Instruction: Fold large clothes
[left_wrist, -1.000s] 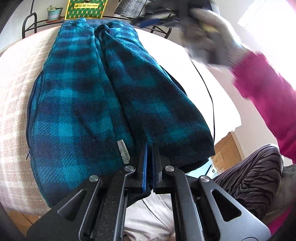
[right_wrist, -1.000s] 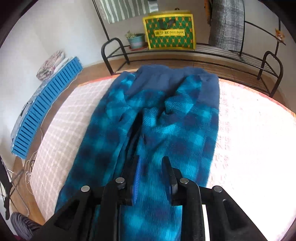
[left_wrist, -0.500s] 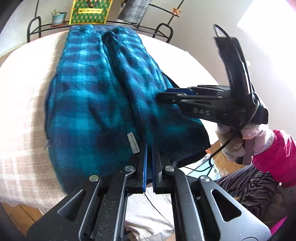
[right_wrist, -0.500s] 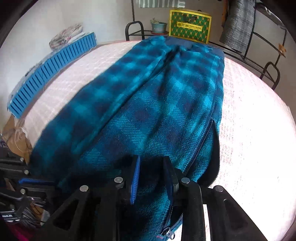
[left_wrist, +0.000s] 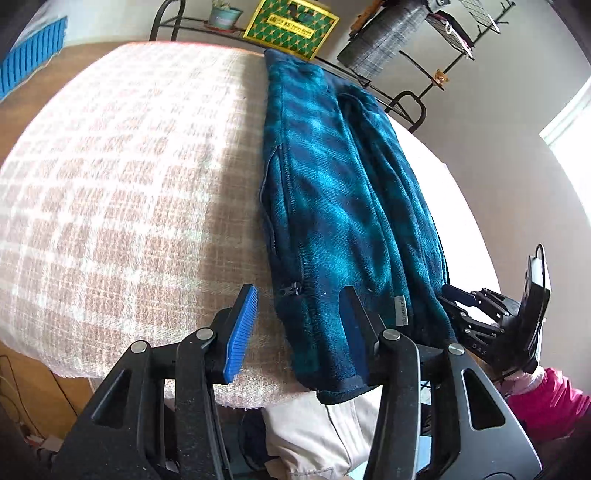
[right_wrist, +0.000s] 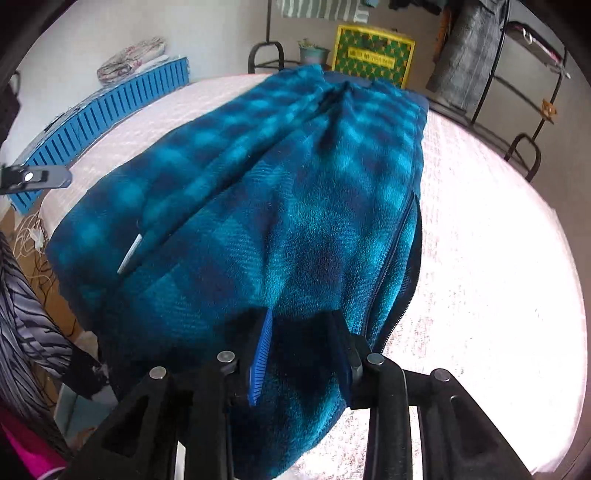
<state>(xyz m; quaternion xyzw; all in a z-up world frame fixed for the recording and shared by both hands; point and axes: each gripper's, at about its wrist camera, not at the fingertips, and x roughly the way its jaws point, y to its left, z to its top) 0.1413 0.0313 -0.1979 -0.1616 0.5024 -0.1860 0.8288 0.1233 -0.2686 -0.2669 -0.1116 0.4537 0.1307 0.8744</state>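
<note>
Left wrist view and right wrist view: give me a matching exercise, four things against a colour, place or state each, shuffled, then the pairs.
Things:
1. fleece
2. box
3. left tool
4. plant pot

Descriptions:
A. yellow and green, on the rack behind the table
B. teal and navy check, laid lengthwise on the table
C. beside the box on the rack
D. jaws spread, just been opening, hem edge between them

Pairs: 1-B, 2-A, 3-D, 4-C

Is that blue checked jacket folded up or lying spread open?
Partly folded: the jacket lies as a long narrow strip, both sides turned in to the middle, not yet folded lengthwise.
</note>
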